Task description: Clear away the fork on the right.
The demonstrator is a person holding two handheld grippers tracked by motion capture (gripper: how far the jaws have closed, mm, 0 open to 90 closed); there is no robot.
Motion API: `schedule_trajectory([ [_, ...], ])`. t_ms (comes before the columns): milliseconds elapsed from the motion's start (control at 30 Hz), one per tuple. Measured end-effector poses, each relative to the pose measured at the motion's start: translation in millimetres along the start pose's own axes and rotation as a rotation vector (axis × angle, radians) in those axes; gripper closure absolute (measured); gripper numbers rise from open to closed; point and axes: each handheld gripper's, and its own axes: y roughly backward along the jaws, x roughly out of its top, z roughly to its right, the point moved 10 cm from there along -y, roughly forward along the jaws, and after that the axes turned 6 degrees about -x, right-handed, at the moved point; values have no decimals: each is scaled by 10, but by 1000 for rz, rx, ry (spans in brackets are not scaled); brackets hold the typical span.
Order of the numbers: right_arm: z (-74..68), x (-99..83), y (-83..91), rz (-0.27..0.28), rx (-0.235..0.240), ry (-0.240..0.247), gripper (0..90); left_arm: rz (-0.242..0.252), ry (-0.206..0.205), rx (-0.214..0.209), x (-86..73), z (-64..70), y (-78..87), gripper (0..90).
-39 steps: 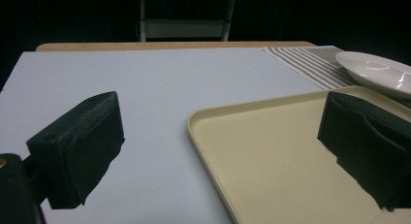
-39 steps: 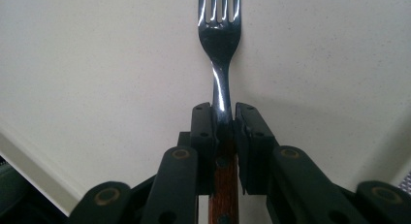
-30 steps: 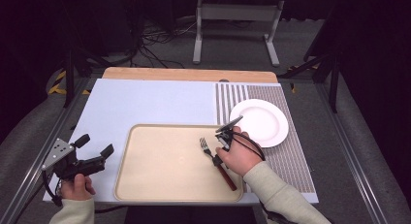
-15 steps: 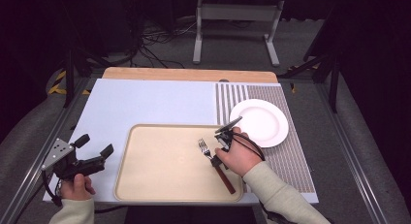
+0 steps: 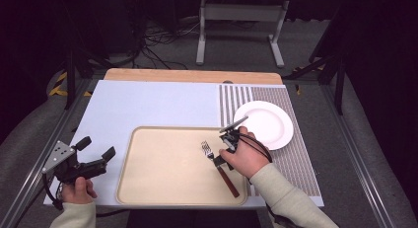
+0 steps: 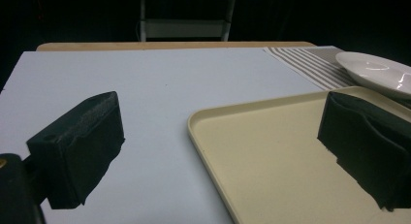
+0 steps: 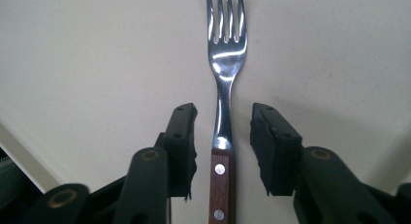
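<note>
A fork (image 5: 217,163) with a wooden handle lies flat on the right part of a cream tray (image 5: 162,188) as the right gripper (image 5: 223,156) comes down over it, its fingers (image 7: 181,136) apart on either side of the neck and not touching the metal. The step in hand looks like the grasp itself: the fingers straddle the fork just above where steel meets wood, and the next move calls for closing squarely on that narrow neck before any lift, since the slim shaft could twist or slip if pinched off-centre. The right gripper view shows this alignment closely, tines pointing away and rivets in the handle plain. The high view instead gives the layout: the tray on a pale mat on the counter (image 5: 192,76), a white plate (image 5: 263,123) just beyond the tray's right corner on a striped placemat (image 5: 291,159), and the left gripper (image 5: 96,151) held off the tray's left edge. The left gripper view shows its fingers (image 6: 77,146) wide apart and empty, one over the tray's near corner.
</note>
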Motion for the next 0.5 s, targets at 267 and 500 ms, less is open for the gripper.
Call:
schedule_trajectory([
  [267, -74, 132, 31, 132, 7, 99, 282, -4, 0, -1, -4, 2, 1, 32],
  [500, -107, 235, 58, 205, -4, 263, 235, -5, 0, -3, -5, 2, -2, 32],
])
